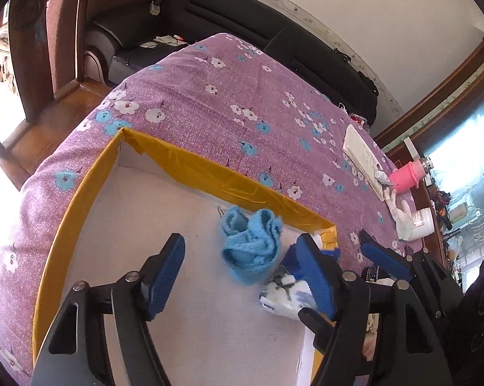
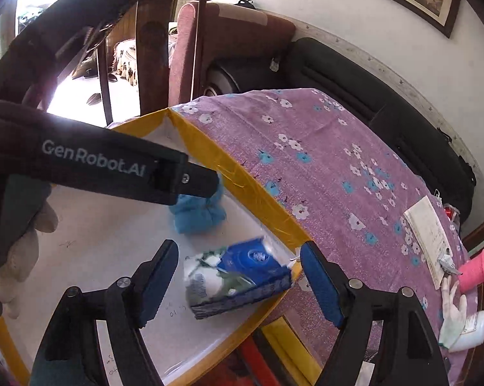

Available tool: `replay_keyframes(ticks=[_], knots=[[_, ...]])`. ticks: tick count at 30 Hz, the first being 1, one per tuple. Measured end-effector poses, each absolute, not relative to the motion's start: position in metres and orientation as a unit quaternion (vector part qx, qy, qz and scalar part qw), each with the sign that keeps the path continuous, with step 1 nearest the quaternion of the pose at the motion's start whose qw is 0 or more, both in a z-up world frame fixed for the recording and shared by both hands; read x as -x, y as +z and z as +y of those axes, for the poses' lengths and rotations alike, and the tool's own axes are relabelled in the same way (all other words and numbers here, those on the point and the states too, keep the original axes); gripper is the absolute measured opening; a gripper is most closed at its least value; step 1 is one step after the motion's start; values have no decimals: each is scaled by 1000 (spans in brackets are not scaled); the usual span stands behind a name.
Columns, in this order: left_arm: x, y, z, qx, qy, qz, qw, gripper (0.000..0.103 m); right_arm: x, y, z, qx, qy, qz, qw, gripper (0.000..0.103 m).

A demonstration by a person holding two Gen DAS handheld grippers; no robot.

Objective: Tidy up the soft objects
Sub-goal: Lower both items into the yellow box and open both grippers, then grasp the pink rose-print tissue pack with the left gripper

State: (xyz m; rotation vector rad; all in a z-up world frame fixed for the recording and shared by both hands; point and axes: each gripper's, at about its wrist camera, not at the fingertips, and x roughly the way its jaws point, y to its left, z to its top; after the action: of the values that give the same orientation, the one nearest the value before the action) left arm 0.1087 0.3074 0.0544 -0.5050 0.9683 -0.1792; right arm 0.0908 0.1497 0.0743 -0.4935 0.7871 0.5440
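Now your blue knitted cloth [image 1: 251, 251] lies bunched on the white tray [image 1: 164, 212] with the yellow rim, the tissue pack [image 2: 238, 276] just right of it near the tray's right edge. Your left tongs [image 1: 242, 276] and right tongs [image 2: 238, 283] both gape, released, over the purple-clothed desk [image 1: 209, 109].

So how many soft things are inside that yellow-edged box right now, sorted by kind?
Blue knitted cloth: 1
Tissue pack: 1
Total: 2, both lying loose on the white floor of the box; neither open gripper holds anything.
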Motion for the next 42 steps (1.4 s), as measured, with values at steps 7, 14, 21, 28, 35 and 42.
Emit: replay_keyframes(ticks=[7,14,21,28,35,42], knots=[[-63,87,294,215,-87,428,874,77,-66,114,107,183,235,347,889,89],[-22,99,241,184,-141,425,875,79,-12,135,2,102,181,338,918,94],[-5,86,148,114,-190,454,863,80,40,114,-115,10,110,365,924,94],[-19,59,82,60,-181,476,858,79,80,97,-194,-35,56,371,926,94],[-21,26,53,74,-217,562,794,79,101,87,-236,-86,42,370,924,94],[34,51,29,20,-291,541,789,80,106,73,-248,-98,44,376,921,94]])
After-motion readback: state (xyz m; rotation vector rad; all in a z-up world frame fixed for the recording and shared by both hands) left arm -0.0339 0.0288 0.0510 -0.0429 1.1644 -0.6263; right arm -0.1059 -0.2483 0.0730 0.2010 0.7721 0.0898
